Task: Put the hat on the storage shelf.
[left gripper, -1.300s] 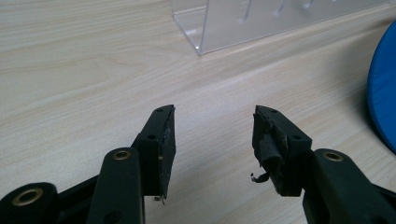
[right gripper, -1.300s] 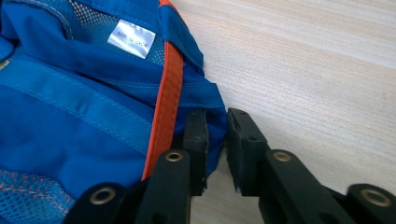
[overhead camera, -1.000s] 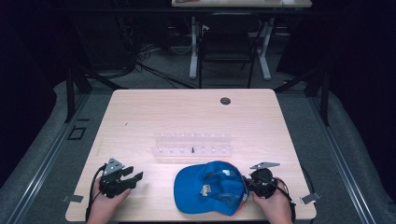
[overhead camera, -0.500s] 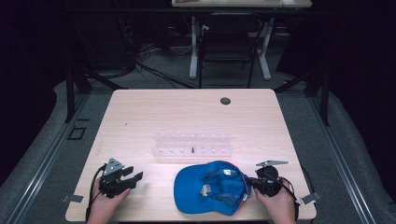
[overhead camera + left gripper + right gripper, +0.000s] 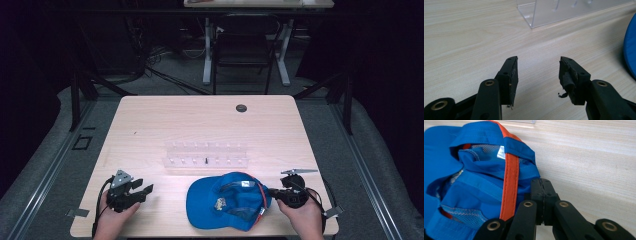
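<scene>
Just left of the right gripper [image 5: 541, 195], whose jaws are pressed together, apparently pinching the cap's edge, the blue baseball cap [image 5: 227, 200] lies upside down on the tabletop [image 5: 200, 125]. The left gripper [image 5: 537, 75] rests apart, jaws spread and empty. I judge the work barely begun: cap pinched, not lifted.
</scene>
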Motion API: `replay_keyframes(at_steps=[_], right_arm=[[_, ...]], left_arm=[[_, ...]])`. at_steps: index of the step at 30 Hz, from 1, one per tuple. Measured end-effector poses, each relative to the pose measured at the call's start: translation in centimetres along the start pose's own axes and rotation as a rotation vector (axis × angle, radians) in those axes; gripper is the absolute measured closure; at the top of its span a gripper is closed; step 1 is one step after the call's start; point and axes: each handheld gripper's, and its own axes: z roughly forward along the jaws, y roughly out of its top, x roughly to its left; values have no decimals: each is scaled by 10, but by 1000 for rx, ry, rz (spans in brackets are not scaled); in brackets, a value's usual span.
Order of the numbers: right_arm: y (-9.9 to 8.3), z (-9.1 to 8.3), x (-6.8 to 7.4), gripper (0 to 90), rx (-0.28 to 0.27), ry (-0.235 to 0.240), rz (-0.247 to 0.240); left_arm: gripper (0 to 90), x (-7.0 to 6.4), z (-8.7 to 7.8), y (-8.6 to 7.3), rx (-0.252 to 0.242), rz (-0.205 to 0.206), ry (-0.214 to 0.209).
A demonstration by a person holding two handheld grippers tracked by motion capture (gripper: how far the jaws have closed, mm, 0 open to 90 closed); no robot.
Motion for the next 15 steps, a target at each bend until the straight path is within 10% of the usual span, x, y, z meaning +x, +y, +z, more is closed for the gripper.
replay_keyframes(at_steps=[15], right_arm=[[15,-13,-1,900,44,50,-2]], left_arm=[[500,-1,1,0,3,2,-2]])
